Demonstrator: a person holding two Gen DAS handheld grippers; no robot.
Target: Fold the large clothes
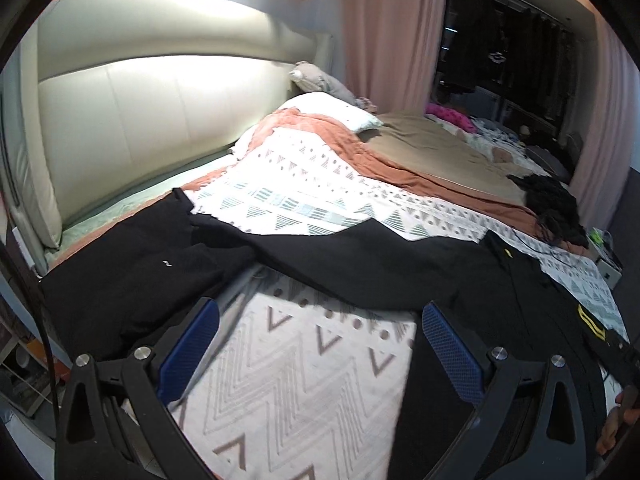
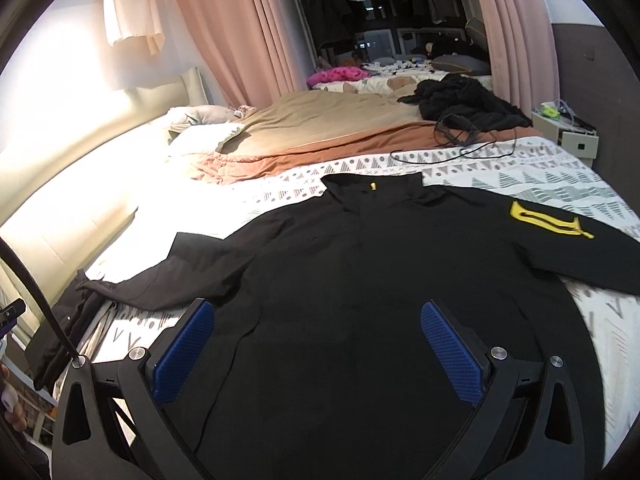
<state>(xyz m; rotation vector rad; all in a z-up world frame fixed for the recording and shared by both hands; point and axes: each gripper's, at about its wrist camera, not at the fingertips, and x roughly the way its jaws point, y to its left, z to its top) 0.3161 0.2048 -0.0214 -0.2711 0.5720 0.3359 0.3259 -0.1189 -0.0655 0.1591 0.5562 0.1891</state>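
Note:
A large black jacket [image 2: 360, 264] with a yellow sleeve emblem [image 2: 548, 218] lies spread flat on the patterned bedspread [image 2: 540, 168], collar away from me. Its left sleeve [image 1: 360, 260] stretches across the bed in the left wrist view. My right gripper [image 2: 316, 316] is open above the jacket's lower body, holding nothing. My left gripper [image 1: 320, 320] is open over the bedspread [image 1: 288, 368], just below the sleeve, holding nothing. Another black garment [image 1: 132, 276] lies at the left by the headboard.
A cream padded headboard [image 1: 140, 92] runs along the left. Pillows [image 1: 332, 112], an orange blanket [image 1: 332, 136] and a tan cover [image 2: 320, 120] lie beyond. A black clothes pile [image 2: 468, 100] with a cable [image 2: 460, 148] sits far right, near a nightstand [image 2: 572, 136].

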